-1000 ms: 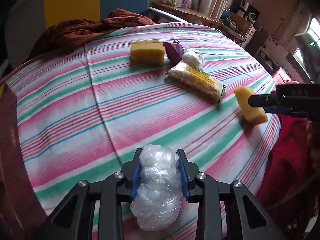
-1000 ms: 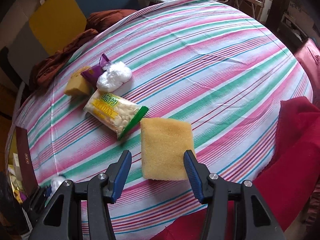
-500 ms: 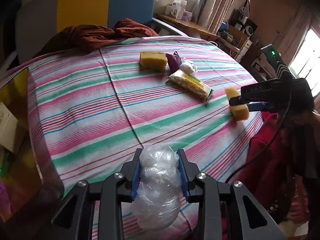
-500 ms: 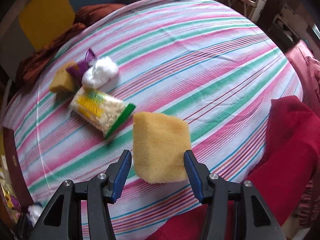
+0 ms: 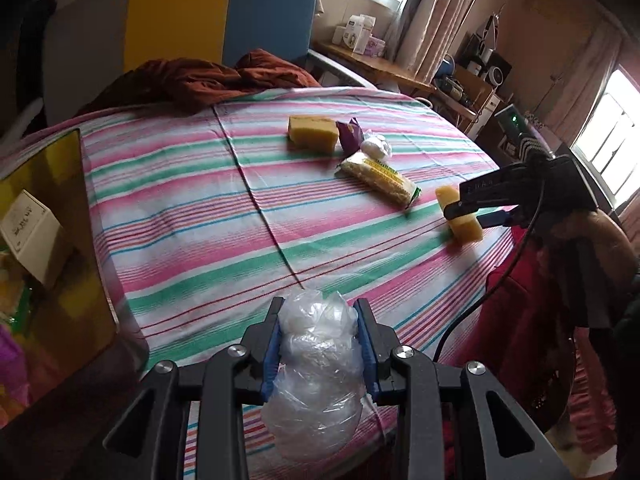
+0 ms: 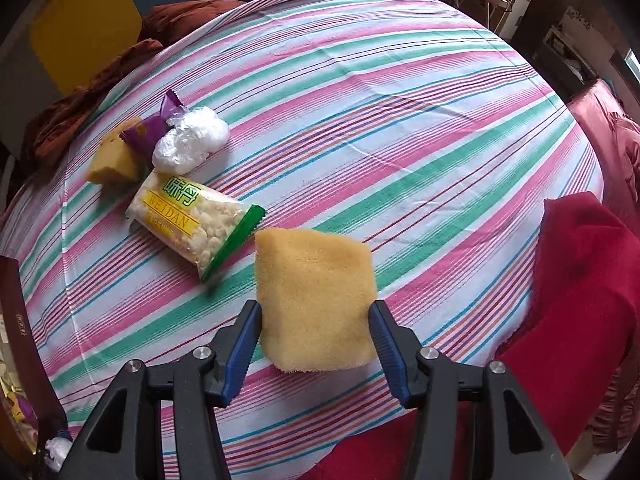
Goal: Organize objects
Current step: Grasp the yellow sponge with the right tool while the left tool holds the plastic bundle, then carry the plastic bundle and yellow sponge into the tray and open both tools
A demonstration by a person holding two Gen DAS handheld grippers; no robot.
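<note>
My left gripper (image 5: 318, 320) is shut on a crumpled clear plastic bag (image 5: 316, 376), held above the near edge of the striped bed. My right gripper (image 6: 316, 320) is shut on a yellow sponge (image 6: 316, 296) and holds it lifted off the striped sheet; it also shows in the left wrist view (image 5: 460, 216). On the sheet lie a second yellow sponge (image 6: 112, 160), a purple wrapper (image 6: 152, 132), a white plastic bag ball (image 6: 192, 144) and a Weidan snack packet (image 6: 192, 220).
A striped sheet (image 5: 200, 208) covers the bed. A brown-red blanket (image 5: 200, 80) lies at the far side, red cloth (image 6: 580, 280) at the right edge. A box with items (image 5: 40, 232) stands at the left. Shelves and a desk (image 5: 400, 72) line the back wall.
My right gripper closed on the yellow sponge and lifted it off the sheet. My left gripper drew back toward the bed's near-left edge with the plastic bag still in it.
</note>
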